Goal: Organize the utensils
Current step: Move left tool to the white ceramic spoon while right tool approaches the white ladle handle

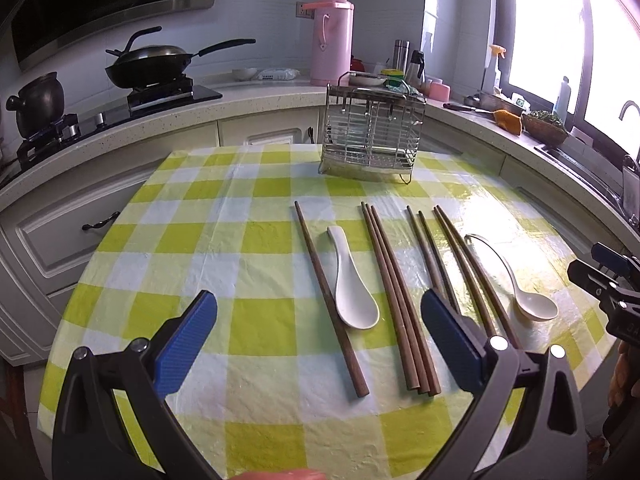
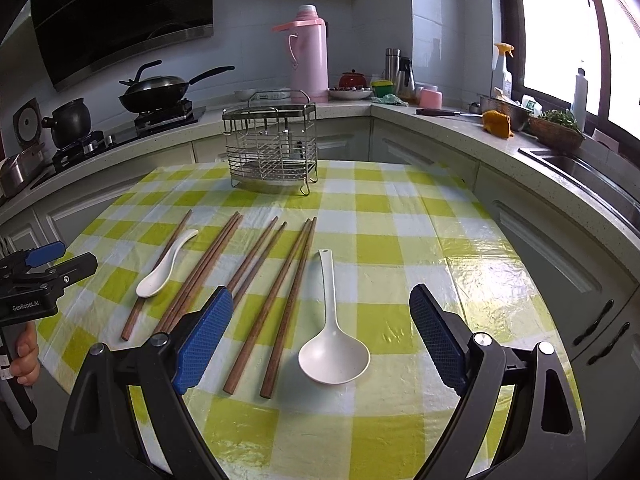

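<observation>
Several brown wooden chopsticks (image 1: 394,292) (image 2: 276,300) lie side by side on the checked tablecloth. A short white soup spoon (image 1: 352,284) (image 2: 160,272) lies among the left ones. A long white ladle (image 1: 520,288) (image 2: 332,340) lies to the right of them. A wire utensil rack (image 1: 370,136) (image 2: 272,148) stands at the table's far edge. My left gripper (image 1: 318,304) is open and empty above the short spoon and chopsticks. My right gripper (image 2: 322,300) is open and empty above the ladle.
The round table (image 1: 260,320) (image 2: 400,280) has a green, yellow and white cloth. Kitchen counters curve behind it, with a wok (image 1: 152,64), a dark pot (image 1: 36,104), a pink thermos (image 1: 332,36) (image 2: 308,56) and a sink (image 2: 580,168).
</observation>
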